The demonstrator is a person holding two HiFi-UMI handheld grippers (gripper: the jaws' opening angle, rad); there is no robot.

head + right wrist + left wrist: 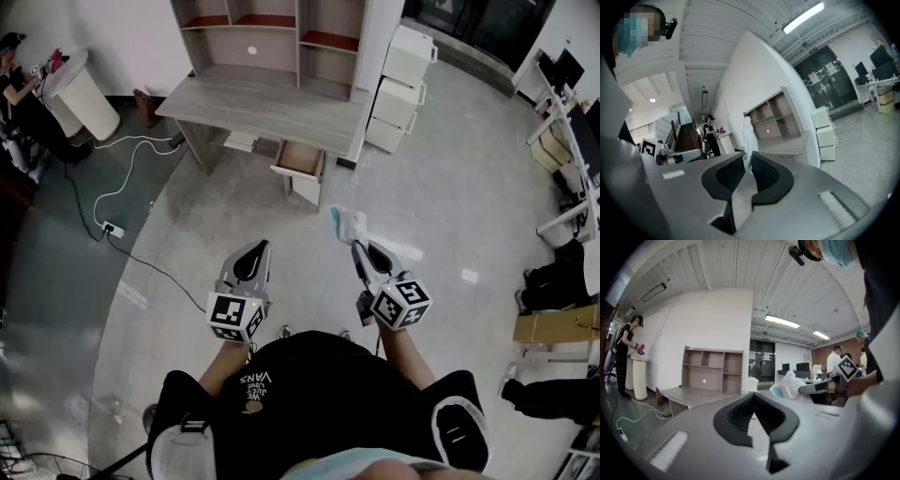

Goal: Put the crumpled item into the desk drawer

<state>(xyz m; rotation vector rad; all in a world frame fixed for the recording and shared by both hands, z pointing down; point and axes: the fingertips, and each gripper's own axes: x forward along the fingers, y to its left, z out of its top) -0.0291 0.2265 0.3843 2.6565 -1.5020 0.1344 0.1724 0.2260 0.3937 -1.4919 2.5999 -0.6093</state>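
The crumpled item (349, 223) is a white and pale blue wad, and my right gripper (359, 246) is shut on it, holding it in the air above the floor. In the right gripper view the crumpled item (749, 136) sticks up from between the closed jaws of the right gripper (749, 157). My left gripper (251, 255) is held level beside it with nothing in it; its jaws meet at the tips (752, 397). Ahead stands the grey desk (272, 103) with its drawer (300, 159) pulled open under the right end. Both grippers are well short of the drawer.
A white drawer cabinet (403, 89) stands right of the desk. A power strip with white cable (112, 228) lies on the floor at the left. A person (14, 84) stands by a white round stand (82, 94). Office desks (567, 122) line the right side.
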